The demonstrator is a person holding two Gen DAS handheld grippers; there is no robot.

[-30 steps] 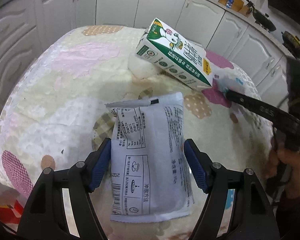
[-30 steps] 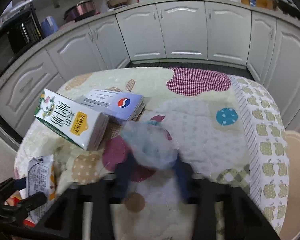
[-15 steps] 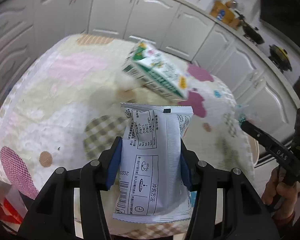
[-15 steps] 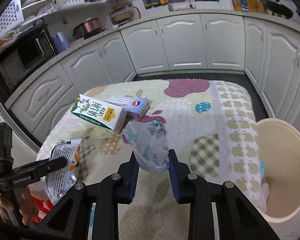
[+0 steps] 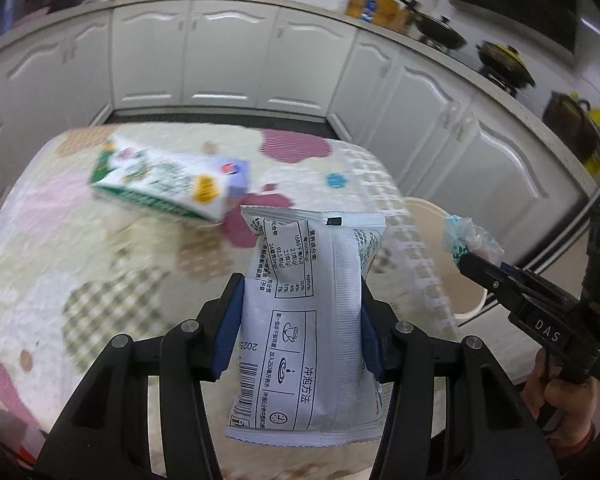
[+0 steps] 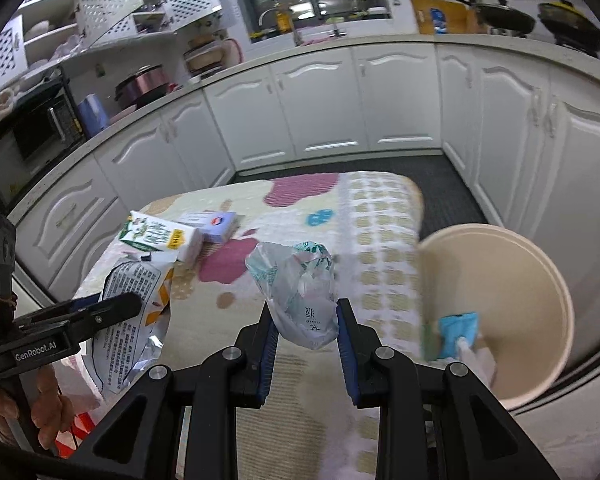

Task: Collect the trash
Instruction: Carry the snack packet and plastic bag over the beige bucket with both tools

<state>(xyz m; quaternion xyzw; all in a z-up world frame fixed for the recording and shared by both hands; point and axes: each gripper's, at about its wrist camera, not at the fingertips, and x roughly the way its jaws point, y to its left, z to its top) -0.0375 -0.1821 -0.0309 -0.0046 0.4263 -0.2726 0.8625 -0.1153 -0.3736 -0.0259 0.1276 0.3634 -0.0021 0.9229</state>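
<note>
Left wrist: left claw (image 5: 300,332), now clamped on the sachet (image 5: 312,320), has lifted it off the table (image 5: 60,248).

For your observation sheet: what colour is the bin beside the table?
Cream, or pale beige, bin; clearest in the right wrist view.

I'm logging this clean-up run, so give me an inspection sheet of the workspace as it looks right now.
Surface: patterned cloth covers the table.
Job's things: silver pouch and crumpled plastic bag, both lifted; milk carton and small box lie on the cloth; beige bin beside the table holds a blue wrapper.
Clutter: nothing seen.
Grippers: left gripper shut on the pouch; right gripper shut on the bag.
Cables: nothing seen.
Surroundings: white cabinets, pans on the counter.
</note>
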